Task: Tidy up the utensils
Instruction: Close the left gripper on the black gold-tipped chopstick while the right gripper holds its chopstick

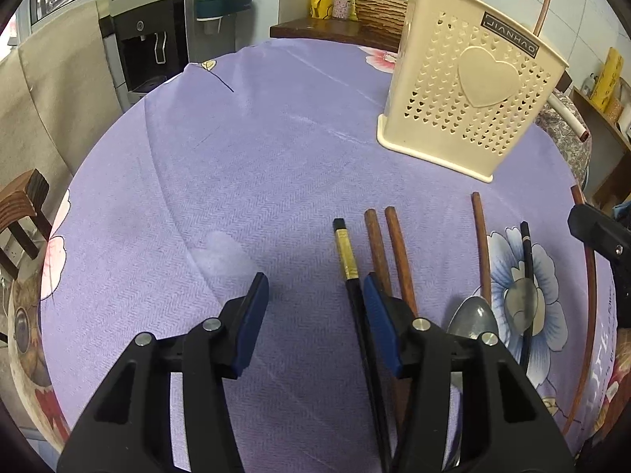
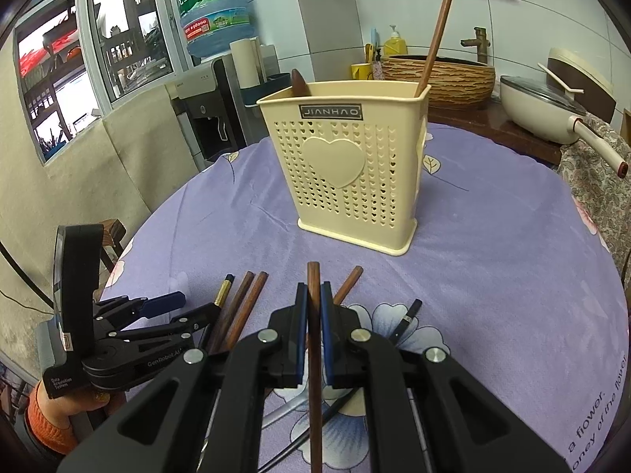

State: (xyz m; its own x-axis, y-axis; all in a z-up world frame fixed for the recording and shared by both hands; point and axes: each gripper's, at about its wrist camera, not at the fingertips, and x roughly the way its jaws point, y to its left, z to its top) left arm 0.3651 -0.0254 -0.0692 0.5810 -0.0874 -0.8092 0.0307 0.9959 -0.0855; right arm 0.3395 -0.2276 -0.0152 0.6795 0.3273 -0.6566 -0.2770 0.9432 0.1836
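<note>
**Chopstick Clamped, Holder Waiting**

While the round table (image 2: 493,236) under its lilac flower-print cloth fills both views, the cream plastic utensil holder (image 2: 347,165) stands upright near its middle, its walls punched with small heart holes around one raised heart. A wooden chopstick (image 2: 434,43) leans out of its right side and a dark wooden handle tip (image 2: 298,81) peeks over the left rim.

Nearer the person, loose utensils lie on the cloth in a rough row: a black chopstick with a gold band (image 1: 346,254), two round brown wooden chopsticks (image 1: 388,252) side by side, another brown one (image 1: 481,244), a thin black chopstick (image 1: 526,272) and a dull metal spoon (image 1: 471,321).

The right gripper (image 2: 314,307) is closed on a brown wooden chopstick (image 2: 314,276), its blue pads pinching the shaft, with only a short length showing past them. The left gripper (image 1: 311,303) is spread wide and holds nothing, low beside the gold-banded chopstick.

Risk, as I judge it: the smooth round stick could pivot or slip between the flat pads when tipped upright, and its tip might then catch the holder's rim and nudge the light plastic box instead of dropping in. The left gripper's right pad sits nearly against the black chopstick and could roll it.
</note>
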